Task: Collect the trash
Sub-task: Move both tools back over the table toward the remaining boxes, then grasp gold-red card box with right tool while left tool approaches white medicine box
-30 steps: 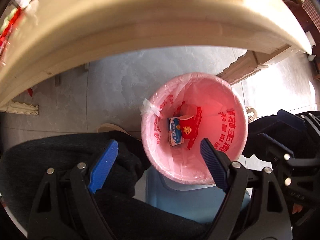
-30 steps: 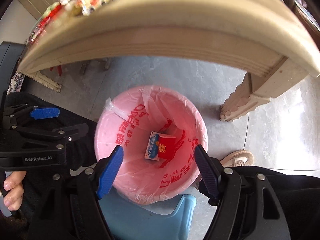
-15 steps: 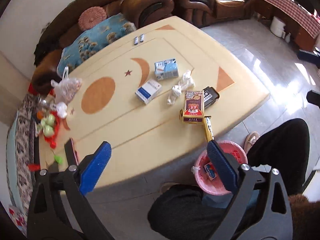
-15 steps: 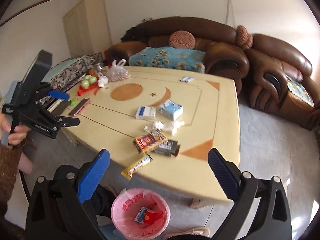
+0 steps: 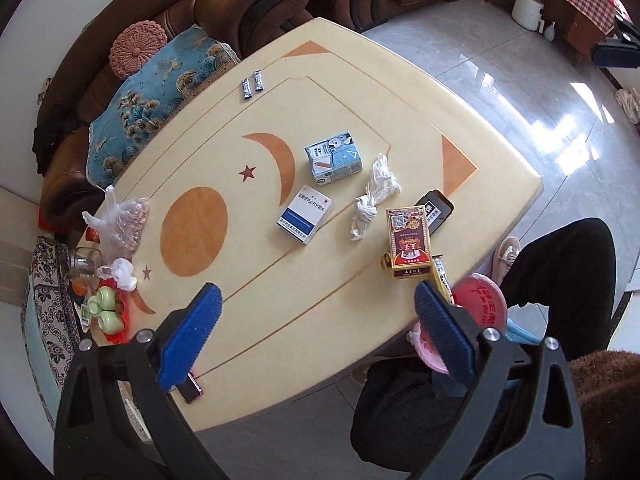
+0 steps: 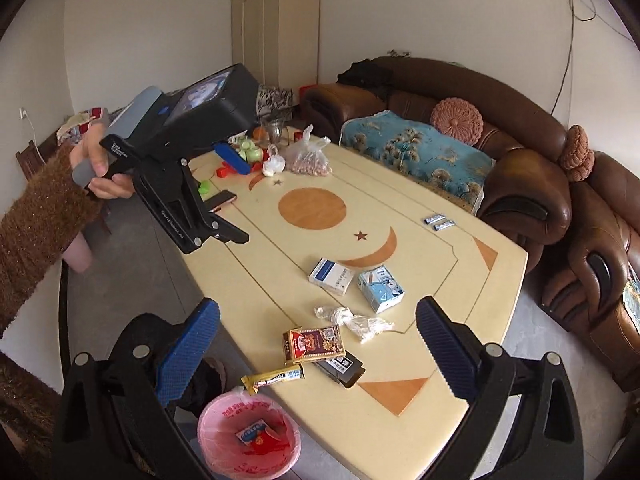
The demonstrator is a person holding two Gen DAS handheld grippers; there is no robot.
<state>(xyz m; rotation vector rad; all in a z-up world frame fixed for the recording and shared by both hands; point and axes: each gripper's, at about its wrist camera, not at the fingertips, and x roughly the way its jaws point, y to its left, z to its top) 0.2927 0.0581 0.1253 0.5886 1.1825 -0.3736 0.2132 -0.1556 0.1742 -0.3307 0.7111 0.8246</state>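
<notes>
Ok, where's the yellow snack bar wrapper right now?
In the right wrist view the yellow snack bar wrapper lies at the table's near edge, overhanging it above the pink bin, beside the red-and-gold box.

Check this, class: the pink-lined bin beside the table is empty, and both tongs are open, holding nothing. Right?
Not quite. The right wrist view shows the pink-lined bin already holds a small carton and red packaging. Both tongs are indeed open, holding nothing.

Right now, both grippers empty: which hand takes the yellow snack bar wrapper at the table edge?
Right, probably. The right gripper has the yellow snack bar wrapper low between its open fingers, beside the pink bin. The left gripper faces mid-table; one finger half hides it.
</notes>
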